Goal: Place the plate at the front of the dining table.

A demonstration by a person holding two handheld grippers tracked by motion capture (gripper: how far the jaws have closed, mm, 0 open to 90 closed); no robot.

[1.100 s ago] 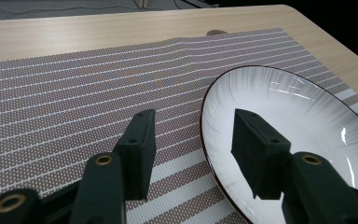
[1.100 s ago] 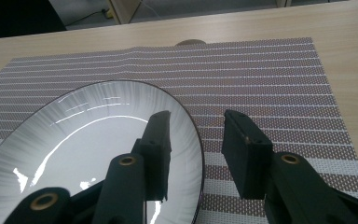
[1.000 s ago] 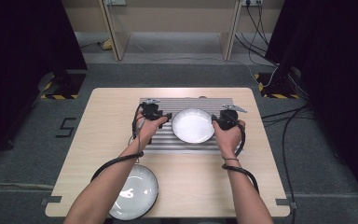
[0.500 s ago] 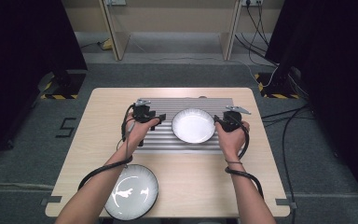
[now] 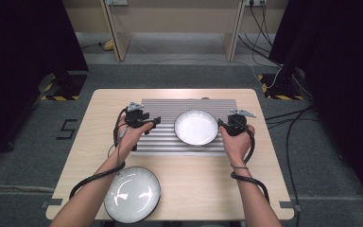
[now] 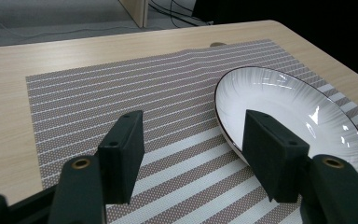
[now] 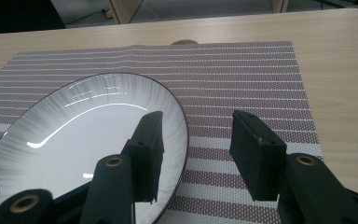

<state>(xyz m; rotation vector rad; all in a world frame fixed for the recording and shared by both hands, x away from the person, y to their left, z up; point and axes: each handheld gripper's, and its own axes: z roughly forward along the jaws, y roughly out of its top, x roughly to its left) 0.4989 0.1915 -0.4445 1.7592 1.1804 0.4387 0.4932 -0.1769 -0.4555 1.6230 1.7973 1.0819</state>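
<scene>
Nearest to me, a second white plate (image 5: 132, 194) lies on the bare wooden table (image 5: 194, 189) by my left forearm, well apart from the work. Further out, my left gripper (image 5: 146, 124) hovers over the left part of the striped placemat (image 5: 160, 142), its jaws spread and just now opening wider, nothing between them; in the left gripper view the white plate (image 6: 291, 112) sits just beside the right jaw, off to that side. My right gripper (image 5: 224, 126) is at the plate's (image 5: 196, 127) right edge, jaws parted and lately opening too, the rim (image 7: 182, 126) under the gap and unpinched. That plate rests flat on the placemat's middle.
</scene>
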